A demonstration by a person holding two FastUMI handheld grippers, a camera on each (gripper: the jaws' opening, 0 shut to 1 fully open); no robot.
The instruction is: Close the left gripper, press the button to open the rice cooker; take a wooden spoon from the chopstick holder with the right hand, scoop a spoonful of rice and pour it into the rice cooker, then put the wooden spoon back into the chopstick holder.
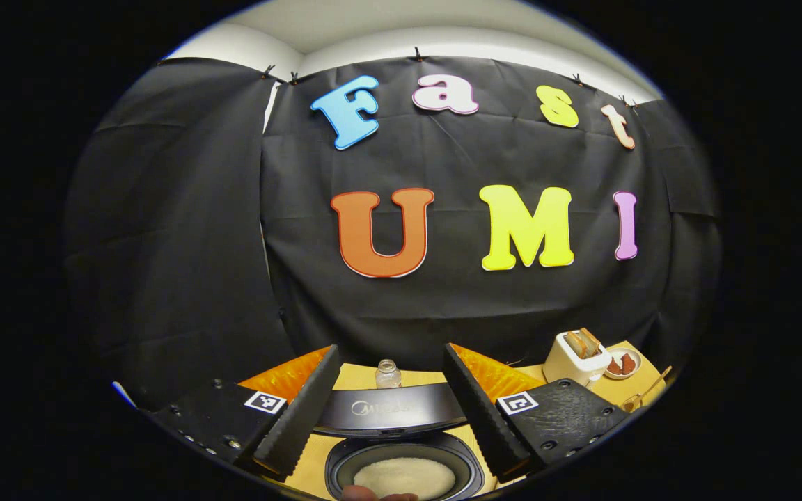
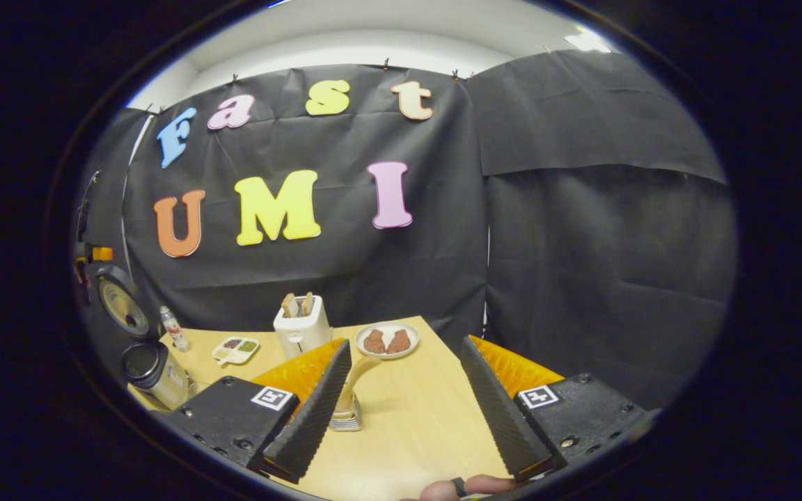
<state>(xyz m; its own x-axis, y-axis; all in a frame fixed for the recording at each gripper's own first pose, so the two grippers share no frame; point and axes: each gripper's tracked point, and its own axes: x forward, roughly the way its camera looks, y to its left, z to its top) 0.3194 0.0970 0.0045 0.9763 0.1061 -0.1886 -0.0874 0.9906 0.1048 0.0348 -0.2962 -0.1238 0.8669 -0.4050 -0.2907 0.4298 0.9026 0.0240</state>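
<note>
Claws both gape, holding nothing: left claw (image 1: 390, 410) over open rice cooker (image 1: 401, 445); right claw (image 2: 408, 410) faces chopstick holder (image 2: 347, 410), lined up to fetch spoon.

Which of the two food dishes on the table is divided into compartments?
The small tray left of the toaster in the right gripper view. The round plate on the toaster's other side is undivided and holds two brown pieces.

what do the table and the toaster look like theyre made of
The table looks like pale wood or wood-look laminate: light tan, faint grain, matte sheen. The toaster looks like cream plastic or painted metal: smooth, uniform, softly glossy; which one is unclear.
</note>
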